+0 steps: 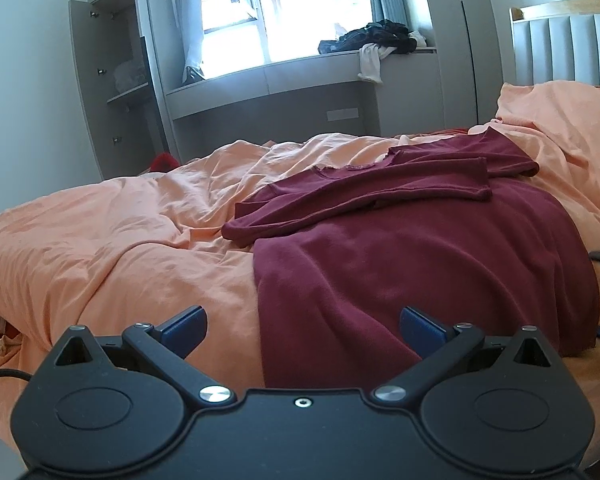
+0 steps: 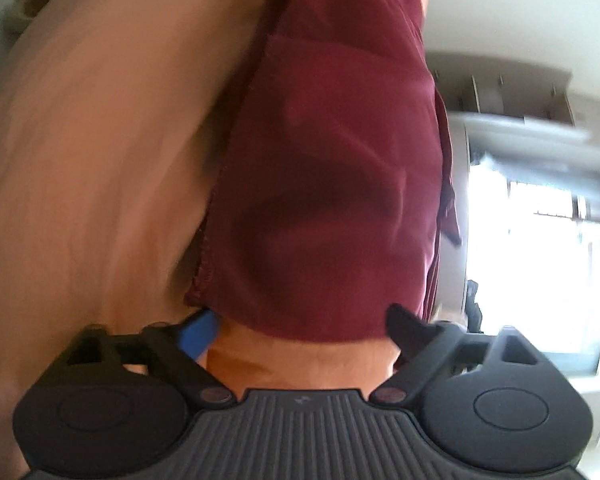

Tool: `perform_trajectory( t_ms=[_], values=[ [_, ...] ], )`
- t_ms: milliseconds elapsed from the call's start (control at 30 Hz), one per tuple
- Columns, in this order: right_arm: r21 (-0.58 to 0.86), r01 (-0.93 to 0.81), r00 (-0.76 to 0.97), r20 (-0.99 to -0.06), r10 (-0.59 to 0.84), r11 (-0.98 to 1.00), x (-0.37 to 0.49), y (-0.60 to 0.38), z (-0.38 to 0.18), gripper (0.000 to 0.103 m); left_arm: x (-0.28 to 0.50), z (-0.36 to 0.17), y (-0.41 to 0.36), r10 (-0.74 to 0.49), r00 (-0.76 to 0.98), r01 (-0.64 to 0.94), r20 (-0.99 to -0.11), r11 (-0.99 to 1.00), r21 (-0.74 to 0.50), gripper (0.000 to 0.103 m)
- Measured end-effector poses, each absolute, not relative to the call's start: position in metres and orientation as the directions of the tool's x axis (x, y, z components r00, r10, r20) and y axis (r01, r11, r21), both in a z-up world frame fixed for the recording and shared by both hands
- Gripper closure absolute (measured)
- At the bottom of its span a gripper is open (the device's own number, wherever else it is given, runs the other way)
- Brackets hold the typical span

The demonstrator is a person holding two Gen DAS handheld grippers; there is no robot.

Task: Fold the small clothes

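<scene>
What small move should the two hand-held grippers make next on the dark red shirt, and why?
Probably close each on the near hem. The shirt lies flat on the orange duvet with sleeves folded in; the left hand-held gripper and right hand-held gripper stand open at that hem, gripping nothing.

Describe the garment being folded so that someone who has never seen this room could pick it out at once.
Start at the bed with the rumpled peach duvet, below the grey padded headboard. On the duvet's near right part lies a dark red long-sleeved top, its sleeves folded across the chest. It is the only dark red cloth on the bed; the other clothes are a dark heap on the window ledge.
</scene>
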State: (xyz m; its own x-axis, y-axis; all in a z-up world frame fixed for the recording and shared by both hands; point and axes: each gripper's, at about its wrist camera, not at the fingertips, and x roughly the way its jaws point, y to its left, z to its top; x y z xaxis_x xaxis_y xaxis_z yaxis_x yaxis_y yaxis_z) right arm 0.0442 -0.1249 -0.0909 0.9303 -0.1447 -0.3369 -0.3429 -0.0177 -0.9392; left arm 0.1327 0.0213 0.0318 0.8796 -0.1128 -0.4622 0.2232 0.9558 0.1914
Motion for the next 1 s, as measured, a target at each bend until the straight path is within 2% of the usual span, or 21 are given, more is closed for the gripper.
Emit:
perform_trajectory(
  t_ms=[100, 167, 367, 433, 500, 533, 567, 700, 833, 1000],
  values=[
    [-0.933, -0.358, 0.931, -0.355, -0.078, -0.023, 0.034, -0.127, -0.085, 0.044, 0.128, 0.032, 0.025, -0.103, 0.883, 0.218, -0.457, 0.954, 0.207, 0.0],
    [-0.926, -0.372, 0.928, -0.369, -0.058, -0.06, 0.027, -0.129, -0.088, 0.049, 0.127, 0.031, 0.027, -0.095, 0.883, 0.212, -0.459, 0.954, 0.21, 0.0],
    [-0.879, -0.44, 0.898, -0.435, -0.07, -0.181, 0.015, -0.135, -0.106, 0.05, 0.127, 0.03, 0.032, -0.096, 0.876, 0.201, -0.472, 0.963, 0.177, 0.0],
    [-0.886, -0.425, 0.905, -0.423, -0.05, -0.183, 0.011, -0.135, -0.105, 0.061, 0.126, 0.03, 0.033, -0.101, 0.875, 0.205, -0.473, 0.963, 0.175, 0.0],
    [-0.9, -0.408, 0.912, -0.409, -0.028, -0.155, 0.009, -0.135, -0.097, 0.085, 0.126, 0.028, 0.032, -0.103, 0.876, 0.213, -0.471, 0.959, 0.187, 0.0],
    [-0.903, -0.409, 0.911, -0.412, -0.009, -0.128, 0.007, -0.135, -0.09, 0.09, 0.125, 0.027, 0.031, -0.106, 0.877, 0.22, -0.469, 0.956, 0.195, 0.0],
    [-0.904, -0.416, 0.908, -0.418, 0.008, -0.097, 0.005, -0.136, -0.084, 0.095, 0.123, 0.026, 0.03, -0.111, 0.877, 0.229, -0.467, 0.952, 0.203, 0.0],
    [-0.865, -0.452, 0.891, -0.446, 0.082, 0.219, 0.001, -0.137, -0.029, 0.098, 0.116, 0.019, 0.025, -0.177, 0.87, 0.311, -0.46, 0.921, 0.234, 0.0],
    [-0.731, -0.412, 0.904, -0.401, 0.146, 0.544, -0.003, -0.142, 0.034, 0.098, 0.108, 0.007, 0.018, -0.287, 0.825, 0.437, -0.488, 0.871, 0.226, 0.0],
    [-0.487, -0.36, 0.92, -0.329, 0.215, 0.796, 0.017, -0.169, 0.108, 0.098, 0.101, -0.011, -0.004, -0.305, 0.806, 0.488, -0.507, 0.827, 0.278, 0.0]
  ],
)
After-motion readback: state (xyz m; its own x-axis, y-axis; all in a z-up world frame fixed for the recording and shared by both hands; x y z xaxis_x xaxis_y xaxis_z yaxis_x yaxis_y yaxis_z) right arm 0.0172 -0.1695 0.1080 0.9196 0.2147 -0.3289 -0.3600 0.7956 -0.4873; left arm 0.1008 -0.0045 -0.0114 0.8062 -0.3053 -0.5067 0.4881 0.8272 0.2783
